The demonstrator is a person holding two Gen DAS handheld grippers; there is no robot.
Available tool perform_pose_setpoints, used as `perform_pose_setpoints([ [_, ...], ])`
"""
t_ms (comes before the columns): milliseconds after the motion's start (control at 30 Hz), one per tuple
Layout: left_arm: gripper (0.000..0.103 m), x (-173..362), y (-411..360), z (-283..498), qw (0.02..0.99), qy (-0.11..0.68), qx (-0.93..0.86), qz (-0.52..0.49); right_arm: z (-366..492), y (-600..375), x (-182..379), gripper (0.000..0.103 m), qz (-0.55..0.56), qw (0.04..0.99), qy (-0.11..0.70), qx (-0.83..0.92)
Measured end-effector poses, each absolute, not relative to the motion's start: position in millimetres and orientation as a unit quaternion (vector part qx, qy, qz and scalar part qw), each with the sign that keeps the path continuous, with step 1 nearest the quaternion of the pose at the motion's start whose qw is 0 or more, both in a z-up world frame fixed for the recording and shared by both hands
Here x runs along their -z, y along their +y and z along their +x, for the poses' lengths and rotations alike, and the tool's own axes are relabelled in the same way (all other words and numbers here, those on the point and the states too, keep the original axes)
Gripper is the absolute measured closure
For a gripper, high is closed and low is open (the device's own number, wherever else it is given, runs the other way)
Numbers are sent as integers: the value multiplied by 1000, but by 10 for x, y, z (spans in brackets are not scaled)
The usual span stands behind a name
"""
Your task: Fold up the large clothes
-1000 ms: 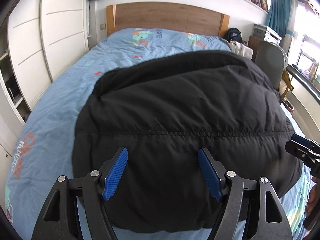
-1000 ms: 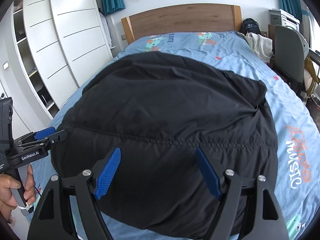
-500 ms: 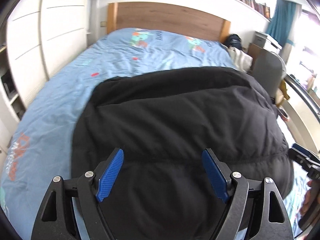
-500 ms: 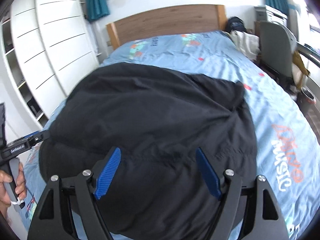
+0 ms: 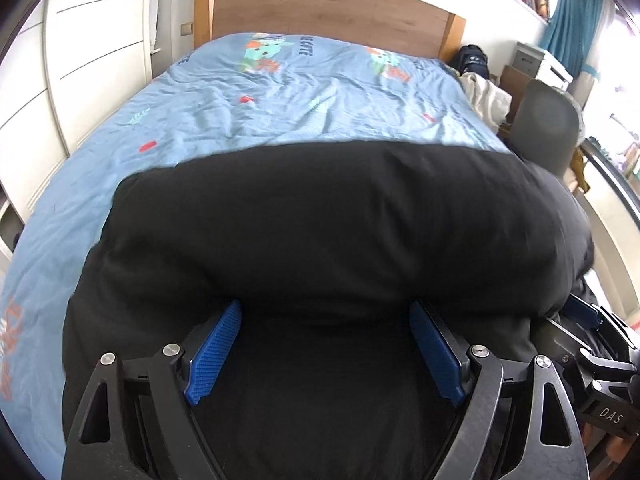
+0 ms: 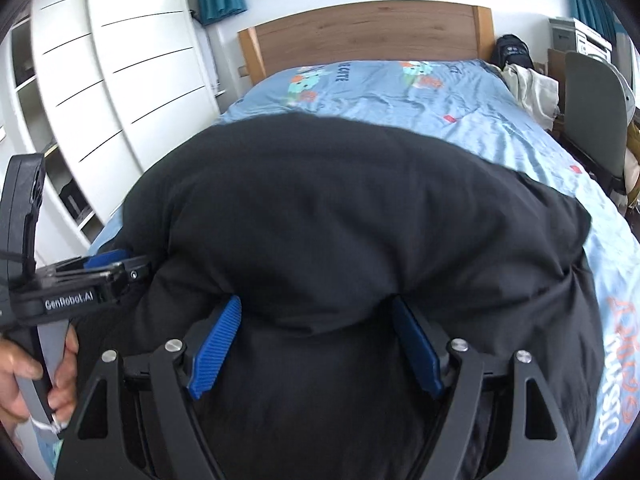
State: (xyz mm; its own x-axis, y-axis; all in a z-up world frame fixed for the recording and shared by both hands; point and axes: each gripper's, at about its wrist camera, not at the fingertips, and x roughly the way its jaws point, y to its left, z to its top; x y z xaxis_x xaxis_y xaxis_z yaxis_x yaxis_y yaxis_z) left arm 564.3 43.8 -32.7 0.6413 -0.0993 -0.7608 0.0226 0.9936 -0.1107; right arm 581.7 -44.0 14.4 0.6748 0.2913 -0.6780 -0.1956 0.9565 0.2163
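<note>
A large black padded jacket [image 5: 320, 220] lies across the near part of a bed; it also fills the right wrist view [image 6: 352, 220]. Its near part bulges up in a thick roll over both grippers' fingertips. My left gripper [image 5: 324, 344] is open, its blue pads [image 5: 216, 352] wide apart and pushed under the roll. My right gripper [image 6: 316, 340] is open the same way, blue pads [image 6: 216, 348] under the roll. The left gripper also shows at the left of the right wrist view [image 6: 108, 264], and the right gripper at the right edge of the left wrist view [image 5: 588, 316].
The bed has a light blue printed cover [image 5: 304, 92] and a wooden headboard [image 5: 328, 12]. White wardrobe doors [image 6: 132, 64] stand to the left. A grey chair [image 6: 596, 112], a pile of cloth [image 5: 484, 96] and a dark bag [image 5: 474, 60] stand to the right.
Both grippers have moved forward and pushed under the jacket's near edge. The near part has risen and rolled toward the headboard, hiding the stitched seam.
</note>
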Motion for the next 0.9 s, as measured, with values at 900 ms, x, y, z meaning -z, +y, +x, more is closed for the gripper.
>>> perform_pose_setpoints([
  [900,1,628,1498,6889,853,511,-85,-62,7142,-2364,609,26,165,851,497,28],
])
